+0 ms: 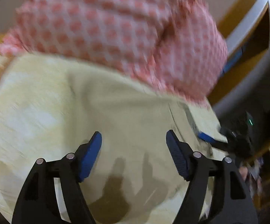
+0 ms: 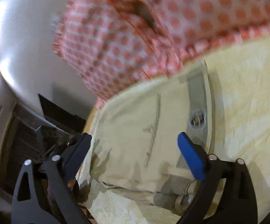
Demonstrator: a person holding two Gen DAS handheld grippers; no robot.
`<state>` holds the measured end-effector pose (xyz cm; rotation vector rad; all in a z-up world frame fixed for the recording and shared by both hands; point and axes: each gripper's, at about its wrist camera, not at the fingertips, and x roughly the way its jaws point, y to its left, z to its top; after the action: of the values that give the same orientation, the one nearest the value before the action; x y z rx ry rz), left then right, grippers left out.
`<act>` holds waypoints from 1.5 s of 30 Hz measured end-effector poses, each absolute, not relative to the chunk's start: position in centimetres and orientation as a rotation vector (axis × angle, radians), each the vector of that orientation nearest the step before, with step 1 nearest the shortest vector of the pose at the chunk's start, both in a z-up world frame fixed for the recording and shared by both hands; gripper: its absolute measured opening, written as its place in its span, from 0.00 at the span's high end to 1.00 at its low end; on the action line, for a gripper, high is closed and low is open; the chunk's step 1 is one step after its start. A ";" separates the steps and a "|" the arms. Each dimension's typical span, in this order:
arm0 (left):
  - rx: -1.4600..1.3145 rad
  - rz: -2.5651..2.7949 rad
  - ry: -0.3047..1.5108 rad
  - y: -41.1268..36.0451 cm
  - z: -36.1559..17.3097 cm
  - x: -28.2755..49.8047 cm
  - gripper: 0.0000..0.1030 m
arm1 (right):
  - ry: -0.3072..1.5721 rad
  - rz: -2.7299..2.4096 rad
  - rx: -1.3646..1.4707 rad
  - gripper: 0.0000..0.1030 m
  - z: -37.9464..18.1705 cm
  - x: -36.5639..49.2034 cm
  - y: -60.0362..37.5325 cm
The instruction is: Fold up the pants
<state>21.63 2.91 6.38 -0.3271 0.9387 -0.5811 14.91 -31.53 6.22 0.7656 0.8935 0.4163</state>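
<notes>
From my left wrist camera, my left gripper (image 1: 134, 149) hangs with its jaws spread wide and nothing between them, just above the pale cream pants (image 1: 101, 112). The pants fill the lower and middle part of this view, lying flat on a surface I can barely see. Beyond them, across the top, lies a pink-and-white checked cloth (image 1: 116, 29), its near edge overlapping the far edge of the pants. At the right edge of the pants I can see my right gripper (image 1: 216, 140), one blue pad over the fabric; the picture is blurred there.

From my right wrist camera, my right gripper (image 2: 135, 149) also has its jaws wide apart and empty. The pants (image 2: 135, 130) lie under and ahead of them, with a dark seam line running down the middle and a grey striped waistband (image 2: 198, 100) to the right, bearing a small buttonhole. The left finger hangs past the pants' left edge. The checked cloth (image 2: 135, 37) covers the top of the view.
</notes>
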 end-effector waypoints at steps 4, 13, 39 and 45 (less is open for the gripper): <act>-0.262 -0.427 0.992 1.8 3.6 22.9 0.35 | 0.876 0.348 0.962 0.20 5.1 14.2 -34.1; 0.000 -0.184 0.806 1.4 5.3 11.0 0.01 | 0.767 0.174 0.440 0.02 8.7 2.5 -26.1; 0.050 -0.015 0.622 1.3 1.0 1.8 0.01 | 0.570 -0.121 0.023 0.02 2.7 -5.0 -16.8; 0.050 -0.016 0.623 1.4 1.0 1.8 0.01 | 0.568 -0.124 0.024 0.02 2.7 -5.0 -16.8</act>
<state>1.83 1.35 1.00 0.0497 0.6227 -0.0161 -4.96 -16.78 2.67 0.0243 0.5675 -0.1244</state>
